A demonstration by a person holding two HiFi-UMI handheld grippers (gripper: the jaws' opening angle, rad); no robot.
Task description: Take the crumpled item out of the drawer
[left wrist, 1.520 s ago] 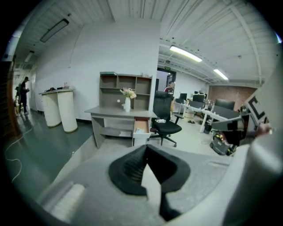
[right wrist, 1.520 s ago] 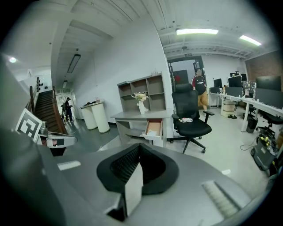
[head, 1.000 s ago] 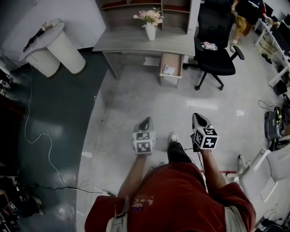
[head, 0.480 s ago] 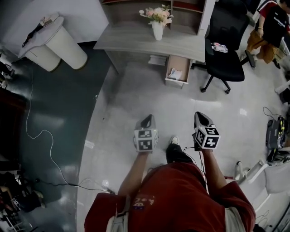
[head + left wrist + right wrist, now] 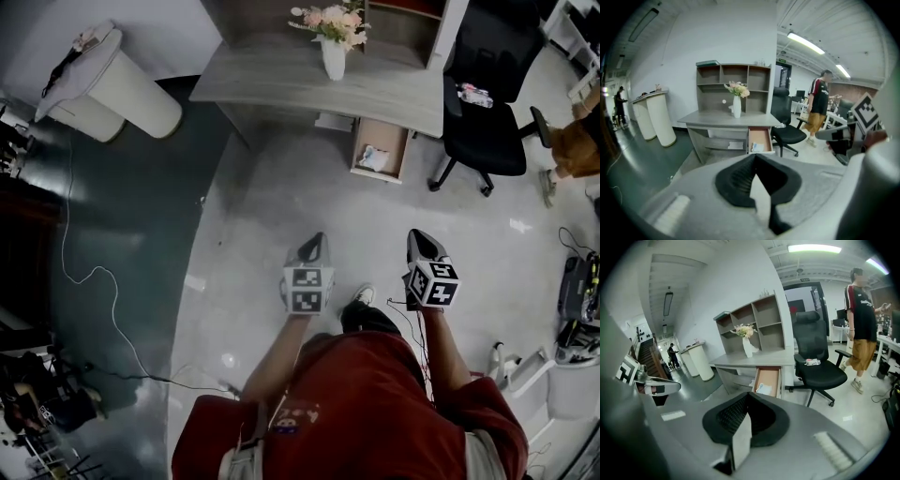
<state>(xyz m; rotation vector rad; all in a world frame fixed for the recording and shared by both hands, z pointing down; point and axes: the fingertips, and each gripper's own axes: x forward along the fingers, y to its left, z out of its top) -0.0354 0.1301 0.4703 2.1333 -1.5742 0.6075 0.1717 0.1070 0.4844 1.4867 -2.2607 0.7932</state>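
A grey desk (image 5: 281,80) stands against the far wall, and its wooden drawer (image 5: 382,150) is pulled out over the floor. Inside lies a crumpled white item (image 5: 375,157), also seen in the left gripper view (image 5: 757,147) and the right gripper view (image 5: 763,388). My left gripper (image 5: 315,241) and right gripper (image 5: 419,238) are held side by side over the floor, well short of the drawer. Both point toward the desk, jaws shut, with nothing between them.
A vase of flowers (image 5: 333,36) sits on the desk under a shelf unit. A black office chair (image 5: 487,94) stands right of the drawer, and a person (image 5: 860,319) stands beyond it. White cylindrical stands (image 5: 112,80) are at the left. A cable (image 5: 89,281) trails across the dark floor.
The desk and drawer have shifted up and right in the head view as I move forward. Both grippers keep their pose, still shut.
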